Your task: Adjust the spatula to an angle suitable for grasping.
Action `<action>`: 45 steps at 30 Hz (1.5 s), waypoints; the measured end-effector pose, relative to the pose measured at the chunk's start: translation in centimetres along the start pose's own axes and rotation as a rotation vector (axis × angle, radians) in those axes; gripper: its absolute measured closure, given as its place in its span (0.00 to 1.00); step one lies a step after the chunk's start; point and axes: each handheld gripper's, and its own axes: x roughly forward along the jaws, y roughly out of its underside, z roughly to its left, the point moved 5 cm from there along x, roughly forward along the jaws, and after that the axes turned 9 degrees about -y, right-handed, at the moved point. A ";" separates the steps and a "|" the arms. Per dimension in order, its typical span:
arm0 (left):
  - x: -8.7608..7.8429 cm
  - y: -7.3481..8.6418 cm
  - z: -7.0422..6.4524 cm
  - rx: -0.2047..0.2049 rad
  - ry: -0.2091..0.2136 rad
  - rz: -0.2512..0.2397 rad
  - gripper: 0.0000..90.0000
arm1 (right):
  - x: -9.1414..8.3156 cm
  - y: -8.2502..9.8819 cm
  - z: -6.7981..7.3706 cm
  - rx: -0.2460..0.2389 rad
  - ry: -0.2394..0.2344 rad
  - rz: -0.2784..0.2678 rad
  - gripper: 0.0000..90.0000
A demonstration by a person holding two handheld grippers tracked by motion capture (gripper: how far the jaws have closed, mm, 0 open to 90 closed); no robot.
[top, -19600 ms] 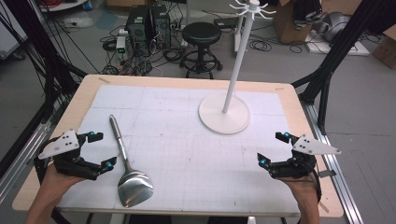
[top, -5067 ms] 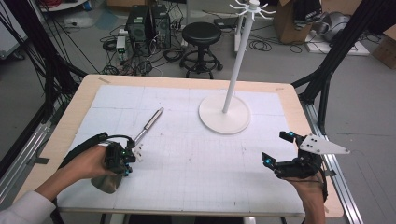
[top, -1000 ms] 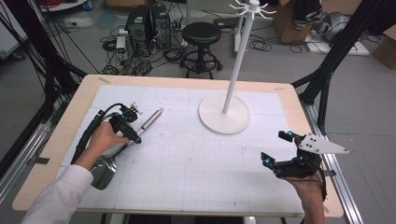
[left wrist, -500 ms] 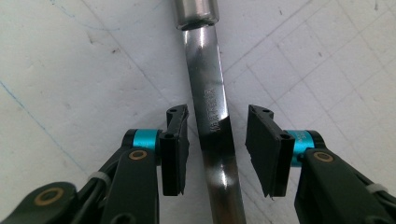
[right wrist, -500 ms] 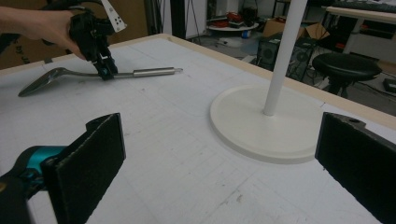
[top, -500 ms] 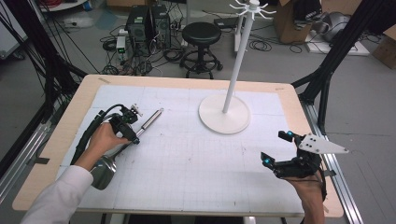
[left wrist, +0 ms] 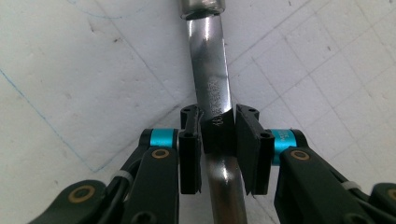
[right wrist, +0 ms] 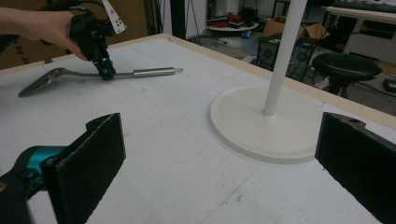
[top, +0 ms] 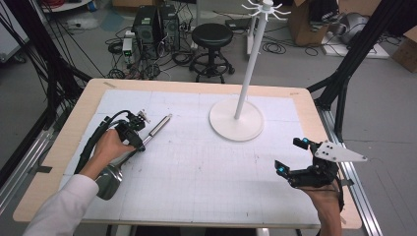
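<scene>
A steel ladle [top: 157,126] lies on the white gridded mat at the left, its bowl [top: 109,181] toward the front edge and its thick handle end pointing at the rack. My left gripper [top: 140,146] comes down on the thin stem and is shut on it. In the left gripper view the two pads [left wrist: 247,140] clamp the shiny stem [left wrist: 208,70] from both sides. The right gripper view shows the ladle [right wrist: 149,72] flat on the mat with the left gripper [right wrist: 106,72] on it. My right gripper [top: 290,155] hovers open at the front right, nothing between its pads [right wrist: 88,158].
A white rack stands on a round base [top: 236,120] at the back middle, its pole rising to a ring of hooks [top: 265,7]. The base [right wrist: 261,121] lies just ahead of the right gripper. Beyond the table's wooden rim [top: 196,84] are a stool and cables.
Over the last second nothing has visibly moved. Five seconds ago the left gripper was nearer the ladle's bowl; it now sits farther up the stem.
</scene>
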 end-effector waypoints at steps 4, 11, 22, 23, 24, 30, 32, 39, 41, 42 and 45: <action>-0.1 0.0 0.0 -0.002 -0.015 0.003 0.81 | 0.0 0.0 0.0 0.001 0.000 -0.002 0.01; -0.9 0.3 0.1 0.044 -0.037 -0.029 0.83 | 0.0 0.0 0.0 0.003 0.002 0.000 0.01; -3.3 0.9 0.1 0.074 0.009 -0.107 0.83 | 0.2 0.0 0.0 0.001 -0.002 0.002 0.01; -3.5 0.9 0.1 0.083 0.013 -0.105 0.83 | 0.2 0.0 0.1 0.001 -0.002 0.003 0.01; -3.7 1.0 0.0 0.086 0.013 -0.111 0.83 | 0.2 0.0 0.1 0.000 -0.001 0.002 0.01; -5.5 0.8 -0.3 0.125 0.048 -0.172 0.83 | 0.0 -0.2 0.0 -0.001 0.003 -0.005 0.01; -6.1 0.8 -0.6 0.132 0.064 -0.196 0.83 | 0.0 -0.2 0.1 -0.002 0.002 -0.005 0.01; -8.2 1.1 -1.2 0.180 0.116 -0.265 0.83 | -0.2 -0.3 0.1 -0.007 0.003 -0.008 0.01; -8.9 1.2 -1.4 0.184 0.128 -0.297 0.83 | -0.4 -0.3 0.1 -0.006 0.004 -0.010 0.01; -9.3 1.3 -1.4 0.196 0.133 -0.305 0.83 | -0.5 -0.2 0.1 -0.003 0.005 -0.013 0.01; -10.4 1.5 -1.6 0.213 0.143 -0.339 0.83 | -0.6 -0.2 0.0 -0.001 0.008 -0.015 0.01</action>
